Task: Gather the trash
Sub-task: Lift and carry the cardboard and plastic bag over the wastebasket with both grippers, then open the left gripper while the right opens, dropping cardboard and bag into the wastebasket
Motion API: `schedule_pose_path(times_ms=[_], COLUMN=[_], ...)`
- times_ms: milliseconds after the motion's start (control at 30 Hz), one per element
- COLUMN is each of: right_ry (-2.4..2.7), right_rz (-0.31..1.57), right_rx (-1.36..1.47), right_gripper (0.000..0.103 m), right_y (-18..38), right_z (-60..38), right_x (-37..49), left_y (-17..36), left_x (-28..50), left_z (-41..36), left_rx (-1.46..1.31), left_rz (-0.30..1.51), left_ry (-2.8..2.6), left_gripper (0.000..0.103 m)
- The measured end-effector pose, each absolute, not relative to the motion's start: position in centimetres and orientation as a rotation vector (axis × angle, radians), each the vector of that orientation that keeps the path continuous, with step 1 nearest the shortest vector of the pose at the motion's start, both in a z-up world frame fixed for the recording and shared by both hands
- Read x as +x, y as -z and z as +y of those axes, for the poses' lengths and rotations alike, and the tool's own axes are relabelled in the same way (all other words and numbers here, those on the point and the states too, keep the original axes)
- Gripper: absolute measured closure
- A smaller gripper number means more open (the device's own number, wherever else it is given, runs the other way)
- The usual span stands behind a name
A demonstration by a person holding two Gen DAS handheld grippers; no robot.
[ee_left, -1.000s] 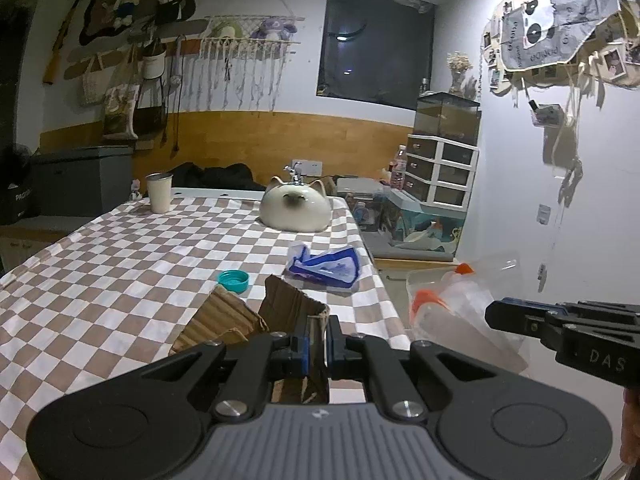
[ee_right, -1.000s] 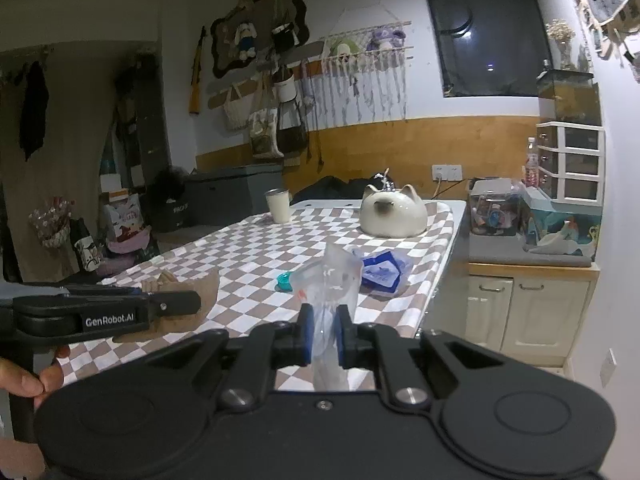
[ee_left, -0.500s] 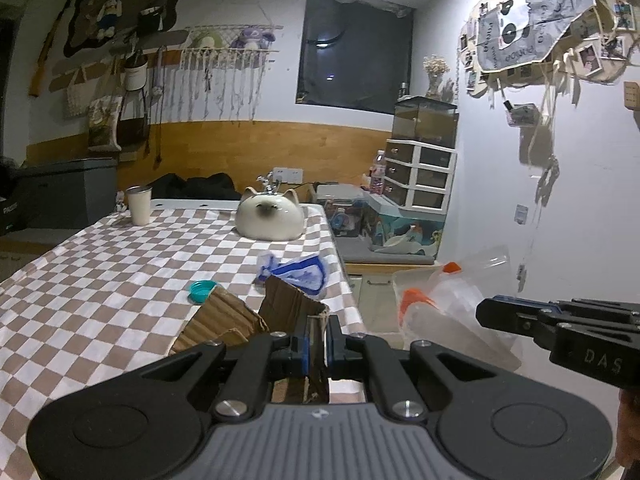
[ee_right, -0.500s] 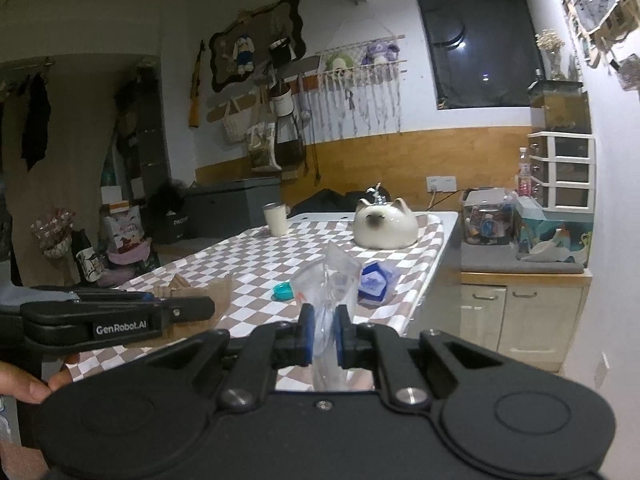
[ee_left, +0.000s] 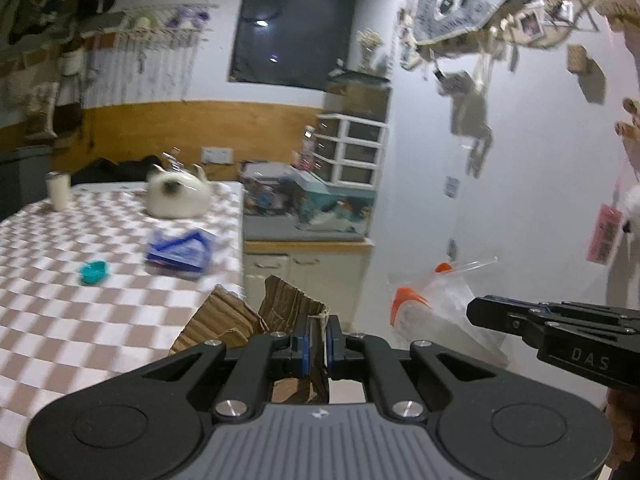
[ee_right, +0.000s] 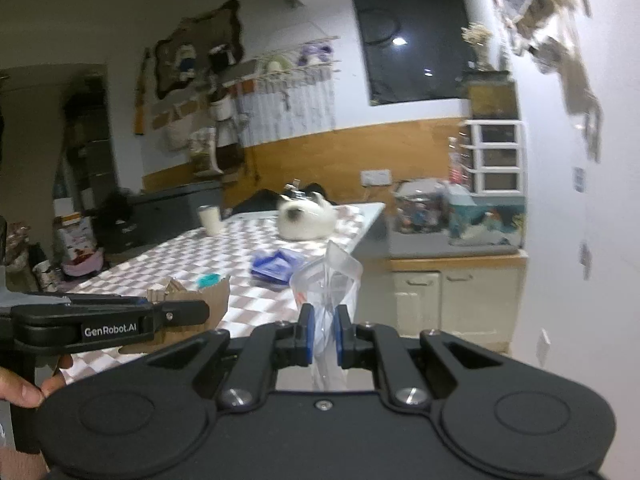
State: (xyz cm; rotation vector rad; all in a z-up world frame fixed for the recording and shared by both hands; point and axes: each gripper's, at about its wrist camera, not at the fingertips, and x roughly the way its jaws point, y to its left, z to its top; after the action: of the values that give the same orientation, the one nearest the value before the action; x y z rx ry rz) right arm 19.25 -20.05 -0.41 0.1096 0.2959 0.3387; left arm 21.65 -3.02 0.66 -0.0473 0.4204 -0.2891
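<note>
My left gripper (ee_left: 317, 340) is shut on a torn piece of brown cardboard (ee_left: 240, 316), held in the air just off the near right corner of the checkered table (ee_left: 80, 320). My right gripper (ee_right: 323, 334) is shut on a crumpled clear plastic bag (ee_right: 328, 276) with orange marks; the same plastic bag (ee_left: 436, 312) shows at the right of the left wrist view, beyond the table's edge. On the tablecloth lie a blue plastic wrapper (ee_left: 180, 250) and a teal bottle cap (ee_left: 94, 272).
A white cat-shaped ceramic piece (ee_left: 178, 198) and a pale cup (ee_left: 58, 192) stand at the table's far end. Right of the table are a low cabinet (ee_left: 304, 268) with cluttered boxes and white drawers (ee_left: 352, 148). A hand (ee_right: 24, 384) holds the left gripper's handle.
Both grippers have drawn back from the table and swung right, carrying the cardboard and the plastic bag; the table items now sit farther left and the right wall fills more of each view.
</note>
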Motion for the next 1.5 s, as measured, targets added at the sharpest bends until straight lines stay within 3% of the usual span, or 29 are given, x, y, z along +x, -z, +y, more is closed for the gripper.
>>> schedule_pose_path(times_ms=[633,1500], right_ry=[-0.185,-0.147], right_rz=[0.517,0.866], right_rx=[0.223,0.272], right_gripper=[0.093,0.092], right_y=[10.4,22.8], right_z=[-30.2,-31.4], right_x=[22.2,30.6], left_y=[9.1,26.2], left_x=[27.1,35.7], left_z=[-13.5,-16.4], left_rx=[-0.004,-0.063], left_rz=[0.686,1.230], left_ry=[0.392,0.522], left_gripper=[0.096,0.095])
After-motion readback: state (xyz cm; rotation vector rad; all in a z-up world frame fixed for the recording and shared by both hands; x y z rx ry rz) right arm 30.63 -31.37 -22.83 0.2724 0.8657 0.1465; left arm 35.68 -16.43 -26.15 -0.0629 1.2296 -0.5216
